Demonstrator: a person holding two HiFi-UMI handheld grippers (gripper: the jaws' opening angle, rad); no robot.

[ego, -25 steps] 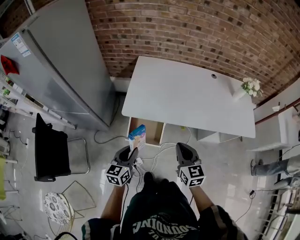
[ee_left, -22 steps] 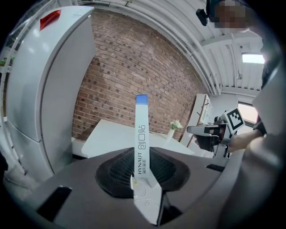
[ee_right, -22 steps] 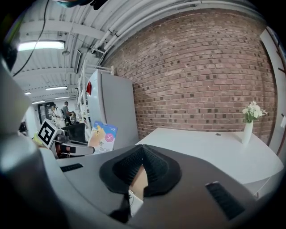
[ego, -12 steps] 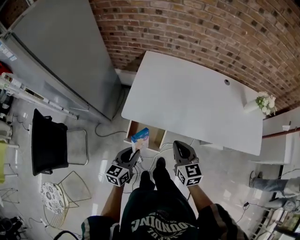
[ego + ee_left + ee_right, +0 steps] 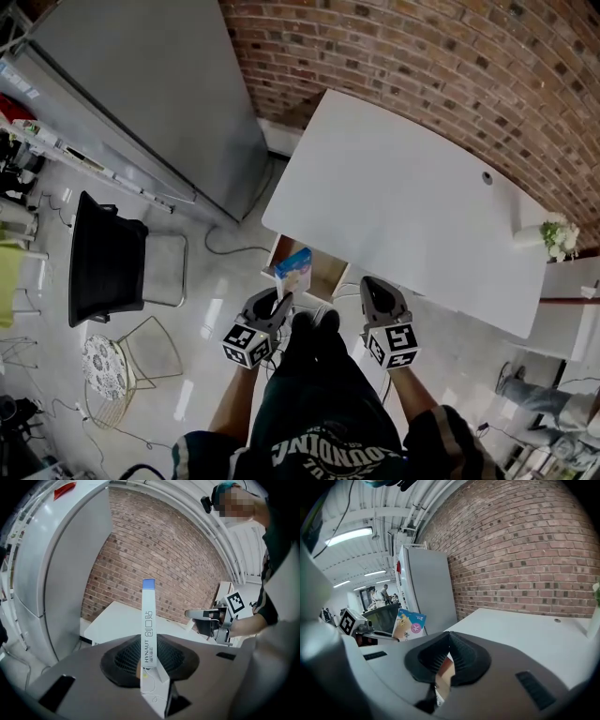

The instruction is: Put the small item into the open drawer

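My left gripper (image 5: pixel 271 306) has its fingers clamped on the small box (image 5: pixel 293 271), which stands upright at 12 o'clock from it. In the head view the box overlaps the open drawer (image 5: pixel 330 281) under the counter (image 5: pixel 403 187). The left gripper view reads "HYNAUT" down the box's narrow edge. The right gripper view shows its cartoon-printed face instead, at 10 o'clock. My right gripper (image 5: pixel 374 287) has its fingers pinched together, empty.

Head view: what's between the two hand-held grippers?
In the head view, the person's dark shoes on the pale floor. The left hand-held gripper is shut on the small box; the right hand-held gripper is shut and empty.
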